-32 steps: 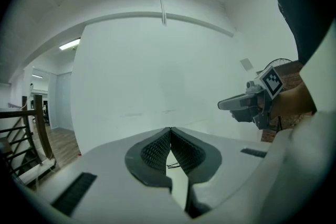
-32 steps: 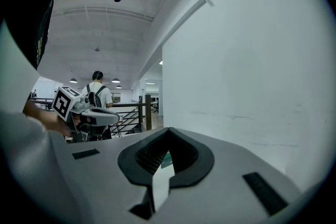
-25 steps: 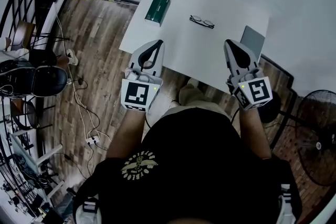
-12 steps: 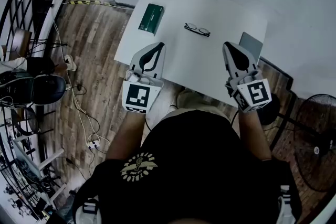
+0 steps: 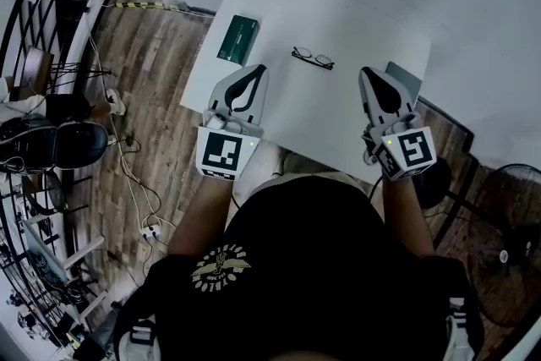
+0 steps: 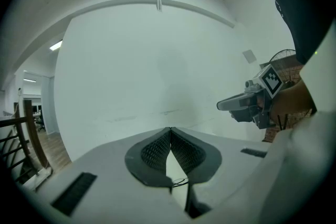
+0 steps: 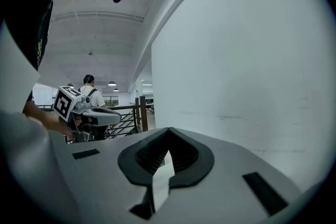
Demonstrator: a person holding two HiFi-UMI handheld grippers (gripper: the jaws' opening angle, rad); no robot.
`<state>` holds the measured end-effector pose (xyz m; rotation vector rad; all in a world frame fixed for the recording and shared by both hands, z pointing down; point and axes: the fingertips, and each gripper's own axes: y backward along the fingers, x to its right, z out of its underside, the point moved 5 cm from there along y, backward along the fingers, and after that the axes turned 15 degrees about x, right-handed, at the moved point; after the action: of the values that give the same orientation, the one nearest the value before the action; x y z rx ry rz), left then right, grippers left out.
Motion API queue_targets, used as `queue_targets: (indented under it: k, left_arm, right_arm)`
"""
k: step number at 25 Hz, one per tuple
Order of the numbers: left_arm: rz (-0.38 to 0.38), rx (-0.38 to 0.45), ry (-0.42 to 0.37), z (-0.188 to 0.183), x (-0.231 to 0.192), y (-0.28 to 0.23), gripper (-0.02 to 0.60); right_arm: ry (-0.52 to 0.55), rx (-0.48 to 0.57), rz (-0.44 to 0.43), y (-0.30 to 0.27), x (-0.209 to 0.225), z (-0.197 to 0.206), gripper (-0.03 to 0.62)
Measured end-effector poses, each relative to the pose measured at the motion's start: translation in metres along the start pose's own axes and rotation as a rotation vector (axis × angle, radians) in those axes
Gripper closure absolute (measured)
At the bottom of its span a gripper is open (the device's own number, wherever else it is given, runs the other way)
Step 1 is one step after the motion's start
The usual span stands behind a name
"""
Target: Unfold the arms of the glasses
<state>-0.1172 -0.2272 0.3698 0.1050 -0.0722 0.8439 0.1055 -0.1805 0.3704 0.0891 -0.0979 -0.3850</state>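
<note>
Left gripper (image 5: 256, 70), right gripper (image 5: 370, 73): jaws pressed together, nothing pinched; held level over near edge of table (image 5: 297, 104). Glasses (image 5: 312, 57): laid mid-table, flanked for two-sided approach; arms judged folded.

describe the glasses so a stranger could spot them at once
Look at the white table in front of the person. Near its middle, right of the green box, lie the glasses: the only thin, dark wire shape there, with two lenses.

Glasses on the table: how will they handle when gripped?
The glasses have a thin frame, so they are probably light and easily bent. Lying flat on the smooth white table, they would likely slide when nudged rather than tip.
</note>
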Motion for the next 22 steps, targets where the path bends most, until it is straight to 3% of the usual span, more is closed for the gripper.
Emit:
queue_targets:
  k: [9,22]
  left_arm:
    - [0.003,-0.064,-0.043,-0.003,0.003,-0.043,0.574]
    - [0.14,-0.085,-0.081,0.006,0.046,-0.105,0.574]
  right_arm:
    - [-0.063,0.053,0.02,-0.007,0.049,0.003,0.594]
    - [-0.079,0.079,0.109,0.029,0.095,0.017,0.594]
